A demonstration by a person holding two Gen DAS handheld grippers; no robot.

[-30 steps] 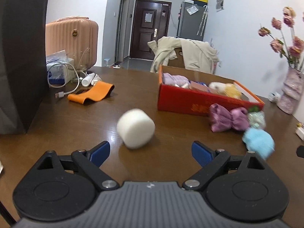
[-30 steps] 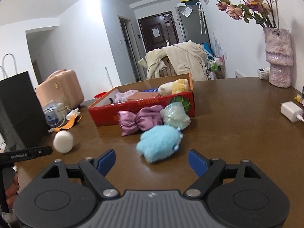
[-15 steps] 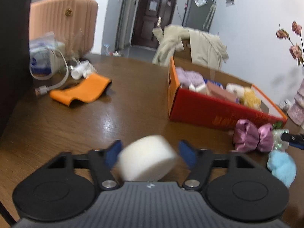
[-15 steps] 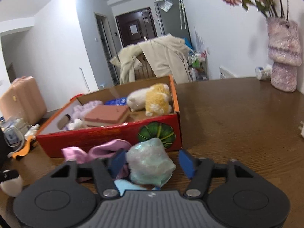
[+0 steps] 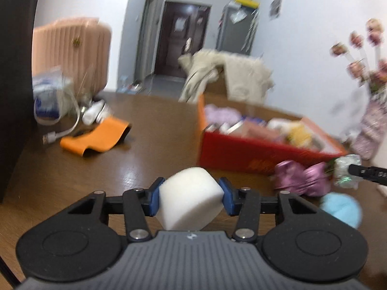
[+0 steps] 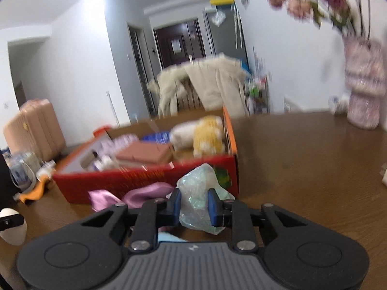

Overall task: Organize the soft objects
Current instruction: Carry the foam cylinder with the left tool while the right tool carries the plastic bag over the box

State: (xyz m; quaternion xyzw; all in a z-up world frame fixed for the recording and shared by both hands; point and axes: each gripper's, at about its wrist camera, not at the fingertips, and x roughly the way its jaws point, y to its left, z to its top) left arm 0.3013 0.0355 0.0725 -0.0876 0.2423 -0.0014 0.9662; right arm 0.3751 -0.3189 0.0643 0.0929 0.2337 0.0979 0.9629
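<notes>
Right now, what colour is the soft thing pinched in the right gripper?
Pale iridescent green-white, shiny; the crinkly soft bundle shows best in the right wrist view.

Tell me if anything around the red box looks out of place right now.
Two soft items lie loose on the table outside the red box: a purple satin piece against its front wall and a blue fluffy ball nearer the camera. Nothing looks spilled or damaged, though both views are blurred.

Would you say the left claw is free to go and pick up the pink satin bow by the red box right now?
Probably not: the left claw has just been closing and is shut on the white foam block, so the pink satin bow, though unobstructed, must wait.
</notes>
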